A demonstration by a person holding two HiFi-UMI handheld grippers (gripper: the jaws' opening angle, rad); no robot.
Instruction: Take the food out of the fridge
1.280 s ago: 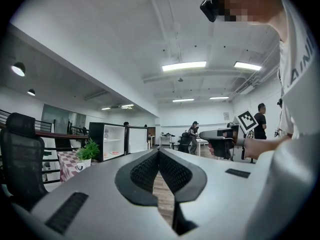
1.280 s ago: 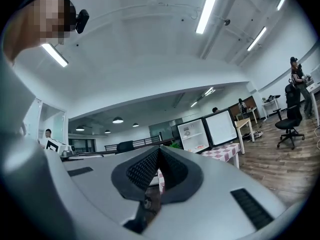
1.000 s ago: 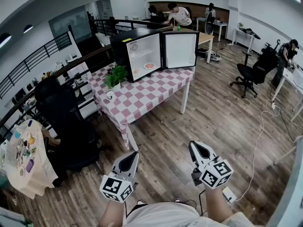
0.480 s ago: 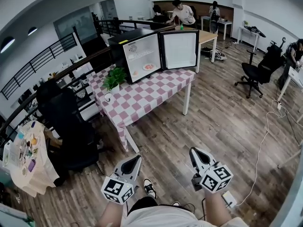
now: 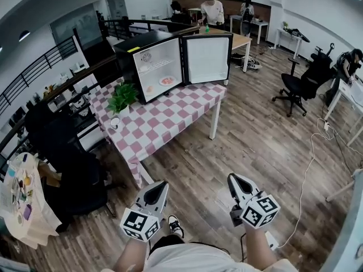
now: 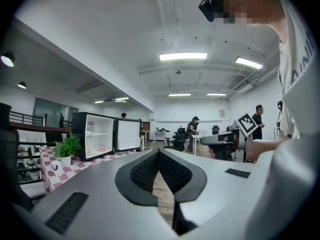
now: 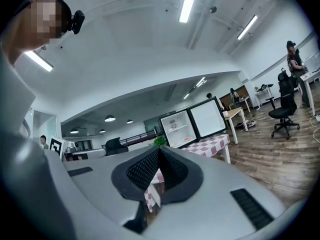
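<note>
At the left of the head view stands a black office chair [image 5: 74, 169] beside a table under a red-and-white checked cloth [image 5: 164, 120]. On the cloth's left part sit a leafy green potted plant [image 5: 122, 97] and, just in front of it, a small white mug [image 5: 115, 122]. Behind them on the same table is a black mini fridge [image 5: 130, 45] with a white interior, its white-lined door [image 5: 206, 59] swung wide to the right. The food lies on the fridge's lower shelf: a pale round plate with pink food [image 5: 167, 80] and, to its left, a smaller pale item of food [image 5: 150, 88].

The left gripper [image 5: 160, 184] is grey with a marker cube, held low over the wood-plank floor [image 5: 255, 135]. It is well apart from the table and the fridge. In its own view the jaws meet at the tips with nothing between them. The plate shows far off to their left, inside the open fridge.

The right gripper [image 5: 232, 177] hangs beside the left one, equally far from the fridge. Its jaws are pressed together and empty. In its view the fridge and the plate stand above and to the right of the tips, well beyond them.

Farther right, a black swivel chair [image 5: 298, 86] stands on the floor and a white cable [image 5: 306, 174] trails across the planks.
</note>
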